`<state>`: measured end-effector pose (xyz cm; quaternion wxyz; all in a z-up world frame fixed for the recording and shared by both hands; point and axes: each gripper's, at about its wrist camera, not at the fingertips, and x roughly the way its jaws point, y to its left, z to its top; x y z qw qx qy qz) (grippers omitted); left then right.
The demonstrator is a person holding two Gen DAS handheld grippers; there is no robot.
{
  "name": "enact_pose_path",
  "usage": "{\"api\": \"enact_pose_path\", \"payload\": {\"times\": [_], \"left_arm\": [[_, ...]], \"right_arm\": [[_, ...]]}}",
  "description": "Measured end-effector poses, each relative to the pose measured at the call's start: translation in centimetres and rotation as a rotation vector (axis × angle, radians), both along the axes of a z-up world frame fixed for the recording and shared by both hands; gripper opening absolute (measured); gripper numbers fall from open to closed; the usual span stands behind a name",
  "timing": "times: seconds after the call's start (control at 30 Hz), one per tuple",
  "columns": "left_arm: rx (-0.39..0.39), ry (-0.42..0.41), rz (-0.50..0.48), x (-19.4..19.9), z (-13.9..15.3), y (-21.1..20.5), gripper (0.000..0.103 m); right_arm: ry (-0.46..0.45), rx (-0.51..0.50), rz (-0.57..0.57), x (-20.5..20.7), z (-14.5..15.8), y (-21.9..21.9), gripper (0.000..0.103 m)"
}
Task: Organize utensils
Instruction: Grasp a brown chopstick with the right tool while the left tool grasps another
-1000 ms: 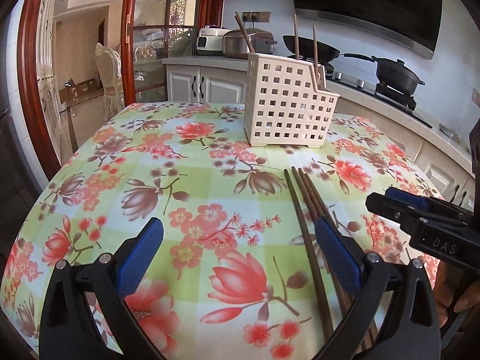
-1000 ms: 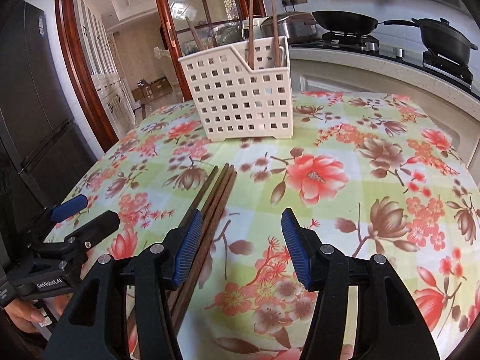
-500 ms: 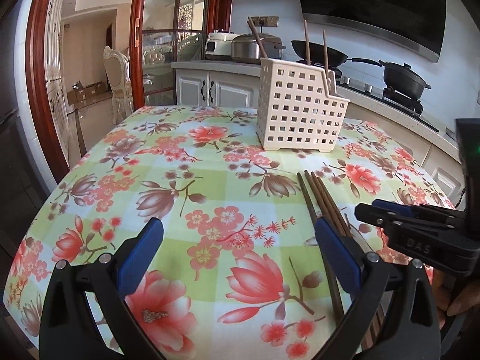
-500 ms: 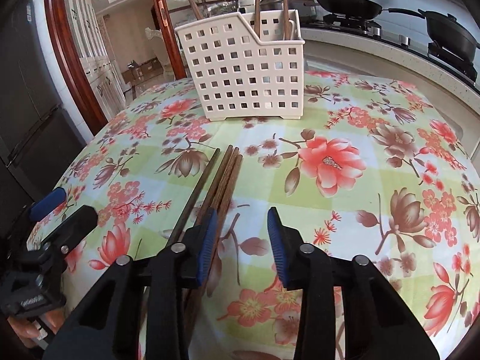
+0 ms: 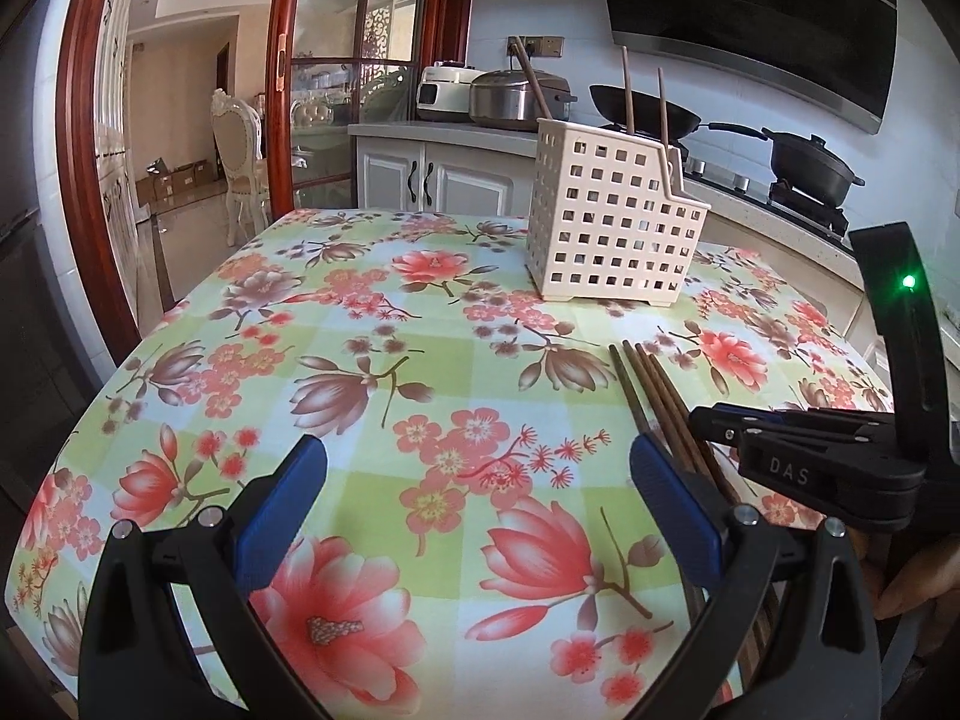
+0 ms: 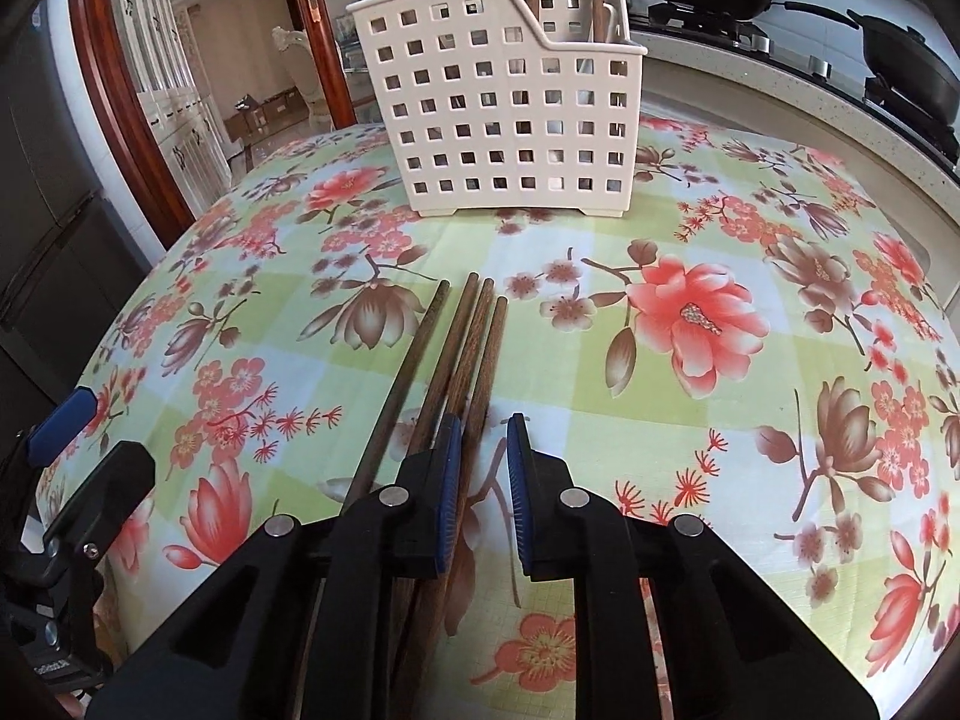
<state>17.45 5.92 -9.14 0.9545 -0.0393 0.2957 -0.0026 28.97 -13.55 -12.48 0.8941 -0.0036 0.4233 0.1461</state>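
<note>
Several brown wooden chopsticks (image 6: 456, 348) lie side by side on the floral tablecloth (image 6: 750, 450), pointing at a white perforated utensil basket (image 6: 510, 114) that holds a few upright chopsticks. My right gripper (image 6: 485, 468) sits low over the near part of the loose chopsticks, jaws narrowed to a small gap around the rightmost one; the left pad (image 6: 451, 480) covers the others. In the left wrist view the chopsticks (image 5: 654, 402), the basket (image 5: 612, 222) and the right gripper (image 5: 798, 450) show at right. My left gripper (image 5: 477, 510) is wide open and empty over the cloth.
The table's rounded edges fall away at left and front. A kitchen counter (image 5: 456, 132) with cookers, a wok and a black pot (image 5: 810, 168) runs behind. A wooden-framed glass door (image 5: 282, 120) stands at the back left.
My right gripper has come down and forward onto the loose chopsticks and its jaws have narrowed from wide open to a small gap. The left gripper has drawn back slightly, still open.
</note>
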Motion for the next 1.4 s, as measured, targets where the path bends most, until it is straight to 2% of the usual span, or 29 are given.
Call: {"api": "enact_pose_path", "payload": {"times": [0.33, 0.37, 0.67, 0.77, 0.87, 0.97, 1.13, 1.3, 1.4], "left_arm": [[-0.022, 0.002, 0.002, -0.1, -0.1, 0.6, 0.098], [-0.022, 0.003, 0.002, -0.1, 0.0, 0.7, 0.098], [-0.013, 0.023, -0.002, 0.3, -0.3, 0.2, 0.098], [-0.016, 0.049, -0.033, 1.1, -0.2, -0.8, 0.098], [-0.013, 0.111, -0.081, 2.9, -0.4, -2.3, 0.098], [0.008, 0.147, -0.085, 4.6, -0.6, -3.5, 0.096], [0.037, 0.221, -0.117, 7.4, -1.3, -5.4, 0.075], [0.056, 0.251, -0.139, 8.8, -1.7, -7.0, 0.062], [0.075, 0.275, -0.14, 9.5, -2.2, -7.8, 0.049]], "right_arm": [[0.003, -0.145, -0.005, 0.7, 0.0, 2.0, 0.013], [0.005, -0.141, -0.003, 0.8, 0.0, 1.9, 0.008], [-0.018, -0.061, -0.027, 0.0, -0.1, -1.3, 0.006], [-0.039, -0.028, -0.047, -0.5, 0.3, -3.3, 0.006], [-0.046, 0.001, -0.07, -0.9, 0.6, -5.2, 0.006], [-0.056, 0.025, -0.075, -1.5, 0.9, -6.5, 0.006], [-0.089, 0.063, -0.076, -2.5, 1.8, -8.2, 0.006], [-0.104, 0.09, -0.077, -2.9, 2.1, -9.4, 0.006], [-0.096, 0.103, -0.076, -2.8, 1.9, -9.8, 0.006]]}}
